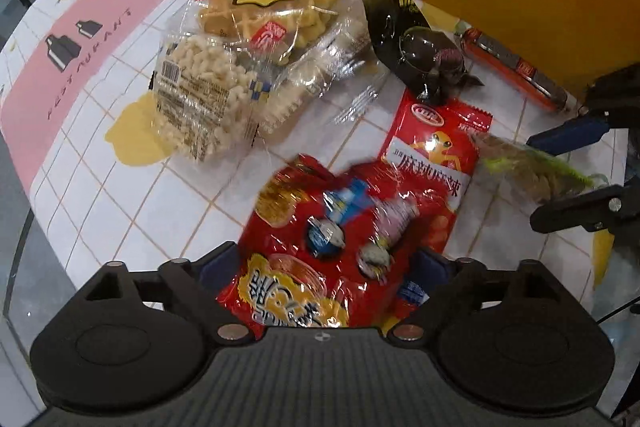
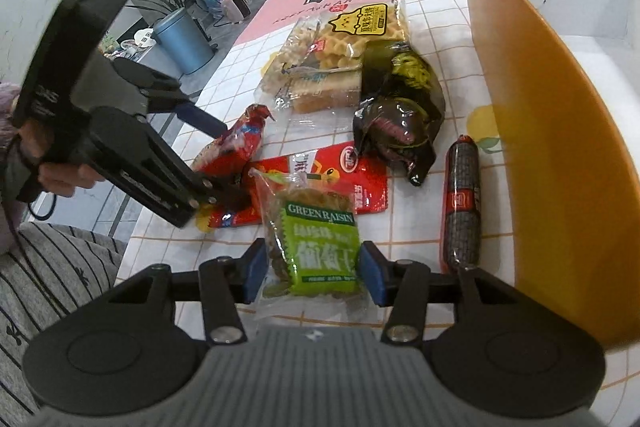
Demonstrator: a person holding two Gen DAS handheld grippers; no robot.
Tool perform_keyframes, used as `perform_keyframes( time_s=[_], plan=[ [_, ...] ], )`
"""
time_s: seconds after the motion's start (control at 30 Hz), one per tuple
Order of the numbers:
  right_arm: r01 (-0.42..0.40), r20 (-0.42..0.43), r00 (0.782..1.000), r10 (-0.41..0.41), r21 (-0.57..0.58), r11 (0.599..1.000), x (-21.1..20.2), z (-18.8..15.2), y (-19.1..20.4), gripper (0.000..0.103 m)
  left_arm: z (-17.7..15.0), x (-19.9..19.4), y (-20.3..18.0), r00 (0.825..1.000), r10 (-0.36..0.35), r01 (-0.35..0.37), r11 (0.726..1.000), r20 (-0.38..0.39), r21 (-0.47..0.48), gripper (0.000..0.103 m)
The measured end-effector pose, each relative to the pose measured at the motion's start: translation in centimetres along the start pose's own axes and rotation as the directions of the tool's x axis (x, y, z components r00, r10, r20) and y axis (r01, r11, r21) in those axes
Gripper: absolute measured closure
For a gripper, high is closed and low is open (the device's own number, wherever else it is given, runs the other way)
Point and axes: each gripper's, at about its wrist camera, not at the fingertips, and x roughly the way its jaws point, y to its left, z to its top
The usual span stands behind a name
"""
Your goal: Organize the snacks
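My left gripper (image 1: 320, 267) is shut on a red crinkly snack bag (image 1: 320, 235), held tilted above a flat red spicy-snack packet (image 1: 436, 143). In the right wrist view the left gripper (image 2: 224, 163) shows at the left with the same red bag (image 2: 236, 143). My right gripper (image 2: 312, 275) is shut on a green raisin packet (image 2: 316, 247); it shows in the left wrist view (image 1: 560, 171) with the packet (image 1: 528, 167). On the table lie clear packs of waffles and puffs (image 1: 240, 59), a dark green packet (image 1: 416, 39) and a sausage (image 2: 460, 199).
An orange box (image 2: 552, 131) stands at the right on the tiled tablecloth (image 1: 140, 207), close to the sausage. The table's left edge drops to the floor, where a blue bin (image 2: 184, 39) and plants stand.
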Motion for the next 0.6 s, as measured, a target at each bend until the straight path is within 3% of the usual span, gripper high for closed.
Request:
perform_keyframes(
  time_s=[0.27, 0.43, 0.6],
  plan=[
    [-0.001, 0.005, 1.0, 0.001, -0.016, 1.0, 0.1, -0.1, 0.1, 0.053, -0.9, 0.3, 2.5, 0.996, -0.074, 0.08, 0.987, 0.048, -0.138, 0.0],
    [0.007, 0.006, 1.0, -0.006, -0.032, 0.999, 0.1, -0.1, 0.4, 0.053, -2.0, 0.4, 4.0, 0.986, -0.13, 0.152, 0.957, 0.104, -0.248, 0.0],
    [0.011, 0.019, 1.0, -0.009, -0.096, 0.995, 0.0, -0.4, 0.9, 0.054, -2.9, -0.3, 3.9, 0.986, -0.106, 0.135, 0.958, 0.128, -0.251, 0.012]
  ],
)
